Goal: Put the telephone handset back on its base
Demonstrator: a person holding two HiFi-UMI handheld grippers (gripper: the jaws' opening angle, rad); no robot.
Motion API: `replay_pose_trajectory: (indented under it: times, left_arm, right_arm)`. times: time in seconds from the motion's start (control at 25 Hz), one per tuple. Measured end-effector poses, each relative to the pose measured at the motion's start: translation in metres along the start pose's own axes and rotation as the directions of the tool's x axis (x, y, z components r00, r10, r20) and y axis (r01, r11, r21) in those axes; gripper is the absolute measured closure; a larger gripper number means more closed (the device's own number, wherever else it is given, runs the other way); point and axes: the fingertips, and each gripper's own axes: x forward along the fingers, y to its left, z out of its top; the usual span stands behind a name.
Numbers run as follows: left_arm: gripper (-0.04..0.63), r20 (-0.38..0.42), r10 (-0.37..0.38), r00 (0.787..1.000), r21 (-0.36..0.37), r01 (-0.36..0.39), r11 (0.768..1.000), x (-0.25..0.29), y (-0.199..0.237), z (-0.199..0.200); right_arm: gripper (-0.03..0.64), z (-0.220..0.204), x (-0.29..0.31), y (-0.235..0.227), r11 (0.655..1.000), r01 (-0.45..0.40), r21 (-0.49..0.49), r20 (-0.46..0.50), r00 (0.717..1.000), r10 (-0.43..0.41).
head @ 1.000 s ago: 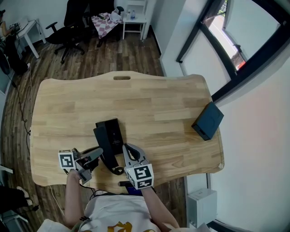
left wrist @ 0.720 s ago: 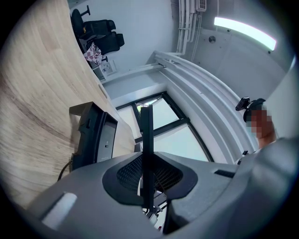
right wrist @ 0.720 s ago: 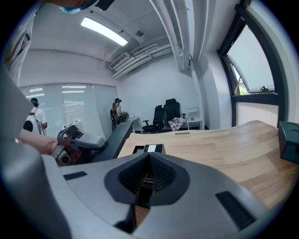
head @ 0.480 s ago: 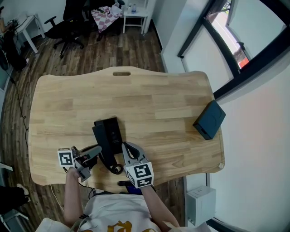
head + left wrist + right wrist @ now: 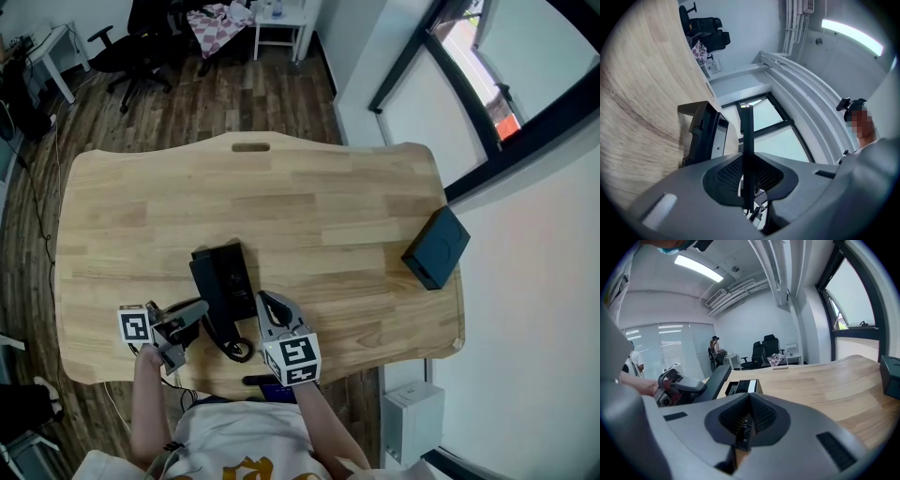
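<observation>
The black telephone base (image 5: 236,272) lies on the wooden table (image 5: 309,202) near its front edge. My left gripper (image 5: 199,311) is shut on the black handset (image 5: 208,291), which hangs along the base's left side. In the left gripper view the handset (image 5: 746,131) stands edge-on between the jaws, with the base (image 5: 707,131) just beyond it. A coiled cord (image 5: 236,351) loops from the handset toward the front edge. My right gripper (image 5: 267,305) hovers just right of the base, jaws shut with nothing in them. The right gripper view shows the base (image 5: 743,386) and the held handset (image 5: 710,380).
A dark box (image 5: 436,248) sits at the table's right edge, also in the right gripper view as the dark box (image 5: 891,373). Office chairs (image 5: 122,47) and a small white table stand beyond the far edge. A window wall runs along the right.
The left gripper with the handset has sunk slightly toward the table. The right gripper has barely shifted.
</observation>
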Motion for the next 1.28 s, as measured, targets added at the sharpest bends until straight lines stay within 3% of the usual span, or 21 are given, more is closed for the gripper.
replay_pose_trajectory:
  times: [1.28]
  left_arm:
    - [0.526,-0.036,0.039,0.999,0.023,-0.038,0.999,-0.007,0.049,0.015]
  right_arm:
    - [0.611,-0.006,0.033,-0.015,0.999,0.005,0.035,-0.050,0.999,-0.003]
